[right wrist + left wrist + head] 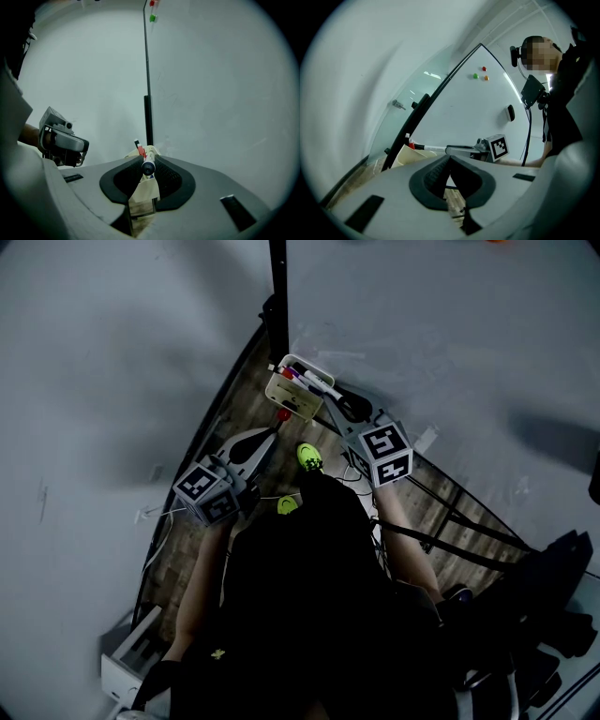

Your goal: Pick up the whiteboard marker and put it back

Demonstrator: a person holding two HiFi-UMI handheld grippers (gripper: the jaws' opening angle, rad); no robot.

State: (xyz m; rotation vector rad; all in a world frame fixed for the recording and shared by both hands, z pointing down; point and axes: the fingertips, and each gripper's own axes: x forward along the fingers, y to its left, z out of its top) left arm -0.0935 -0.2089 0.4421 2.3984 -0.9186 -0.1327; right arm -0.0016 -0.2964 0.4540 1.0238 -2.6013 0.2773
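Jaws of the right gripper point(148, 161) pinch the whiteboard marker point(148, 168) around its barrel. Its dark butt end faces back along the gripper and its far end points at a cream holder point(145, 190) just ahead and below. More markers stand in that holder, one with a red cap point(140, 151). In the left gripper view the held marker runs almost level from the jaws to the holder's rim, but no view shows whether its tip touches the rim or the other markers.

The left gripper point(449, 161) has its jaws pressed together on nothing. It sits off to the side, well apart from the holder, above the wooden floor point(246, 404). A black stand pole point(147, 70) rises behind the holder, against the whiteboard point(464, 108).

The marker is in the grip at the holder's mouth, so the pick-up looks done and the return is the step in hand. The next move likely calls for tipping the marker's end down into a free gap among the others. Lowering it without nudging the light holder would come next, then spreading the jaws.
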